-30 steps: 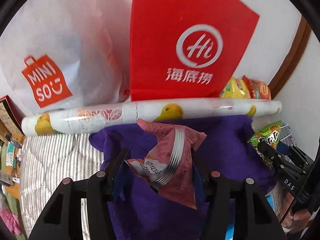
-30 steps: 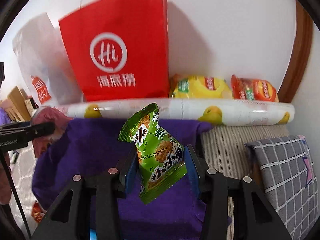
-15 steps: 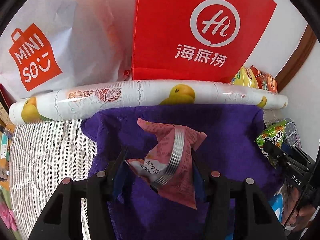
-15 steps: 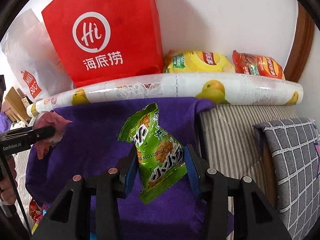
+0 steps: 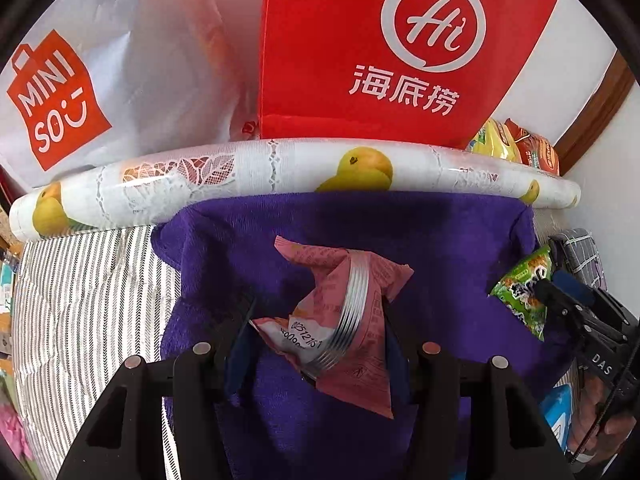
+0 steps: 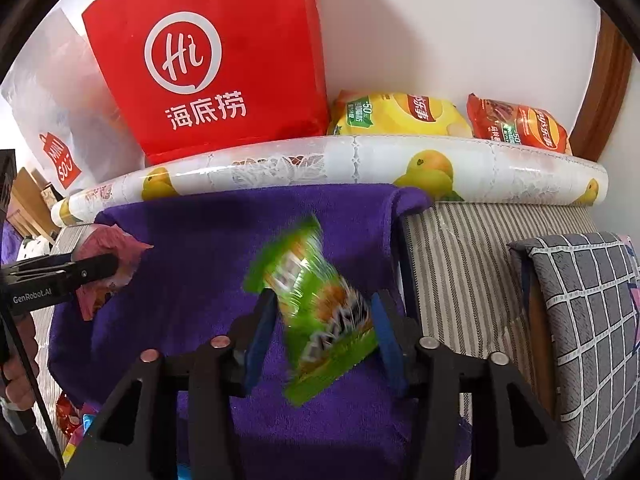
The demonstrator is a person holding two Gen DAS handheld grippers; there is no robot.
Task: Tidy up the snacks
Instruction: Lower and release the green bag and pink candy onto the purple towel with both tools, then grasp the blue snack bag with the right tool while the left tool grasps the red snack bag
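My left gripper (image 5: 316,320) is shut on a pink snack packet (image 5: 340,320) and holds it above a purple towel (image 5: 440,240). My right gripper (image 6: 320,324) has its jaws spread a little; a green snack packet (image 6: 316,312) sits between them, blurred and tilted as if slipping free. The green packet and right gripper also show at the right of the left wrist view (image 5: 524,292). The pink packet and left gripper show at the left of the right wrist view (image 6: 104,268).
A rolled fruit-print cloth (image 6: 360,168) lies behind the towel. A red paper bag (image 6: 208,64) and a white Miniso bag (image 5: 80,80) stand at the wall. Yellow (image 6: 400,116) and red (image 6: 520,128) chip bags lie beside them. A grey checked cushion (image 6: 588,320) is at right.
Both grippers moved forward toward the rolled cloth. The right jaws have opened and the green packet has tipped and blurred between them. The left grip on the pink packet is unchanged.
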